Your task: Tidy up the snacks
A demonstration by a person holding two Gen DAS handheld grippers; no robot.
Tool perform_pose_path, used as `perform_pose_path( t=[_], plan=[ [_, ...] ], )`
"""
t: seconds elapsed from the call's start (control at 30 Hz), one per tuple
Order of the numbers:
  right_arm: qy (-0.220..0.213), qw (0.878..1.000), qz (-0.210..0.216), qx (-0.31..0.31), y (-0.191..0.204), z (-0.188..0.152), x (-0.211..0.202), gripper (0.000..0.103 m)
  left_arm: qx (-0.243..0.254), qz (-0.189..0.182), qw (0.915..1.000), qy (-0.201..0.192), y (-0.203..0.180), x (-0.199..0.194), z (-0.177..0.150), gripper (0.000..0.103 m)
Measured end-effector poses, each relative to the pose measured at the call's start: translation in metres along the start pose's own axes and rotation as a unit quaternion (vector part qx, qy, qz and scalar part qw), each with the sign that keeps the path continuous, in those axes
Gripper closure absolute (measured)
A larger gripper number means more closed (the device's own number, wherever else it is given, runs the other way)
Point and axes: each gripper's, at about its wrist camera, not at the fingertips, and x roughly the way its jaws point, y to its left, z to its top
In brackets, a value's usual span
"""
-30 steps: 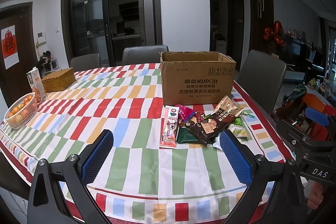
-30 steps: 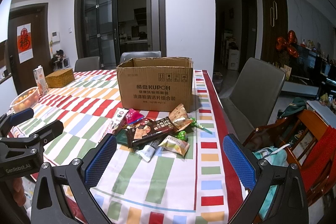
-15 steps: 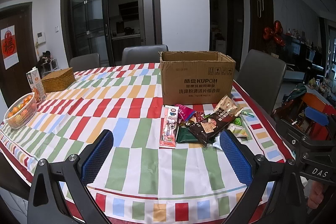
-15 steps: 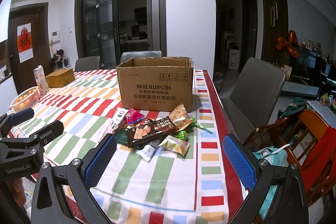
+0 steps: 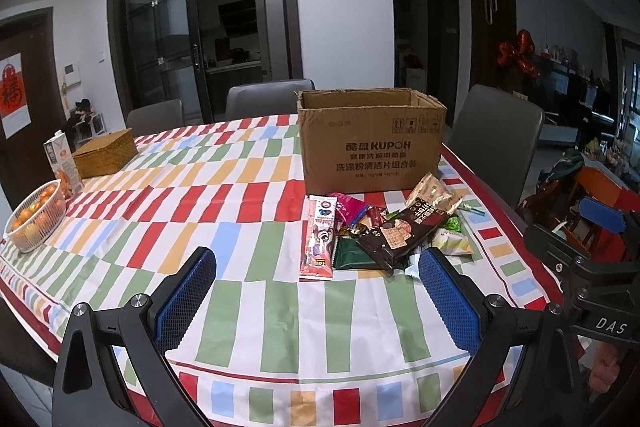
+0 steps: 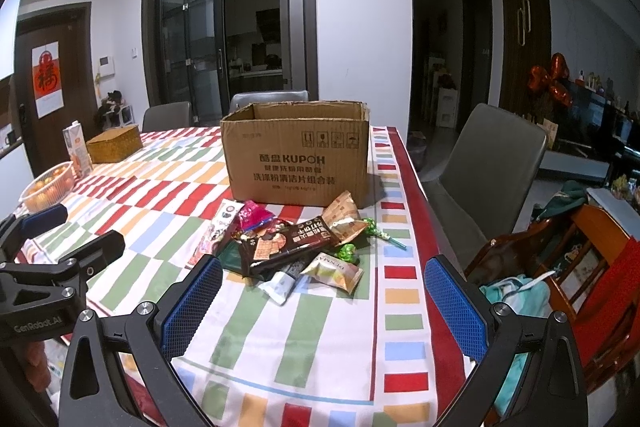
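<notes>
A heap of snack packets (image 5: 384, 231) (image 6: 288, 243) lies on the striped tablecloth just in front of an open brown cardboard box (image 5: 370, 143) (image 6: 298, 155). A long dark chocolate-biscuit packet (image 6: 286, 245) tops the heap, with a red-and-white stick packet (image 5: 319, 239) at its left. My left gripper (image 5: 316, 291) hovers open above the near table edge, short of the heap. My right gripper (image 6: 322, 297) is open too, low over the table's right side, nothing between its blue pads. Each gripper shows at the edge of the other's view.
At the far left stand a white basket of oranges (image 5: 34, 219), a juice carton (image 5: 60, 163) and a woven box (image 5: 106, 153). Grey chairs (image 6: 492, 163) surround the table. A wooden chair with clothes (image 6: 560, 267) stands right of the table edge.
</notes>
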Motion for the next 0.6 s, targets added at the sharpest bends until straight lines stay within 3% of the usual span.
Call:
perform_pose_path(
  t=[0.6],
  plan=[
    [0.038,0.999,-0.001,-0.010,-0.017,0.003,0.054,0.001,0.093,-0.032,0.9951,0.008,-0.023,0.058,0.014,0.000]
  ],
)
